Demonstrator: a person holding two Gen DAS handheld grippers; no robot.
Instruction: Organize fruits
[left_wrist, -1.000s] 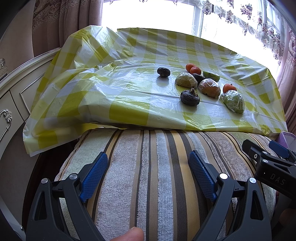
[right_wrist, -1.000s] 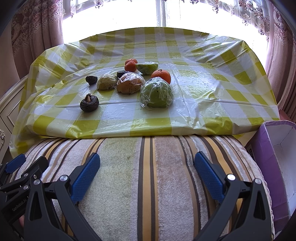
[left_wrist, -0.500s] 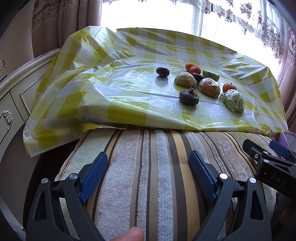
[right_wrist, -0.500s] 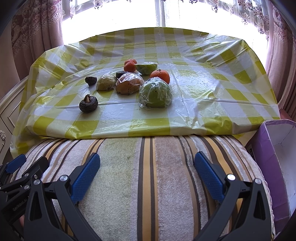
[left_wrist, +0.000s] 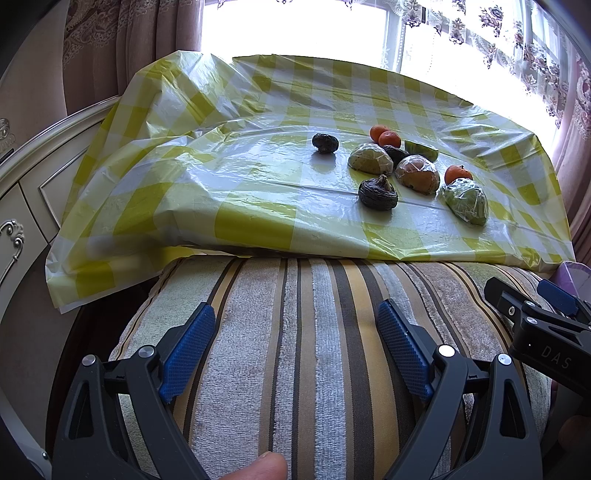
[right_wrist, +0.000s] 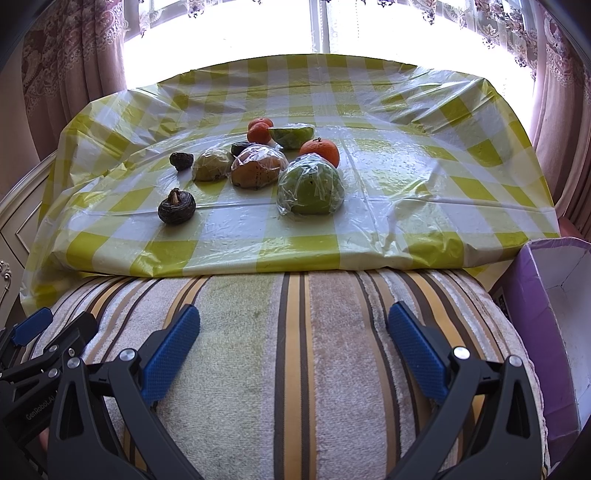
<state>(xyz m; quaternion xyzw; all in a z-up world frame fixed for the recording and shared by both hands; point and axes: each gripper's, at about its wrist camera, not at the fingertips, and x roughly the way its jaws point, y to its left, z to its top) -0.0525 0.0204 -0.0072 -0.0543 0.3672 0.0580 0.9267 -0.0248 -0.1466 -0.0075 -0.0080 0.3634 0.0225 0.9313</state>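
The fruits lie in a loose cluster on a table under a glossy yellow-and-white checked plastic cloth (right_wrist: 406, 177): a green fruit wrapped in clear film (right_wrist: 311, 189) nearest, a wrapped brown-orange one (right_wrist: 258, 170) and a wrapped yellowish one (right_wrist: 212, 164) beside it, three small oranges (right_wrist: 320, 150), a cut green wedge (right_wrist: 291, 134), and dark wrinkled fruits, one (right_wrist: 176, 206) standing apart at the front left and another (left_wrist: 325, 143) apart at the back left. Nearer the cameras is a striped towelling cushion (right_wrist: 295, 362), with a purple box (right_wrist: 554, 332) at its right. Bright windows with floral lace curtains (left_wrist: 517, 29) stand behind, cream carved furniture (left_wrist: 22, 192) at left. The left gripper (left_wrist: 295, 339) and right gripper (right_wrist: 293, 339) both gape wide over the cushion, holding nothing. Lettering reads "DAS" on the right gripper's side and "GenRobot.AI" on the left's.
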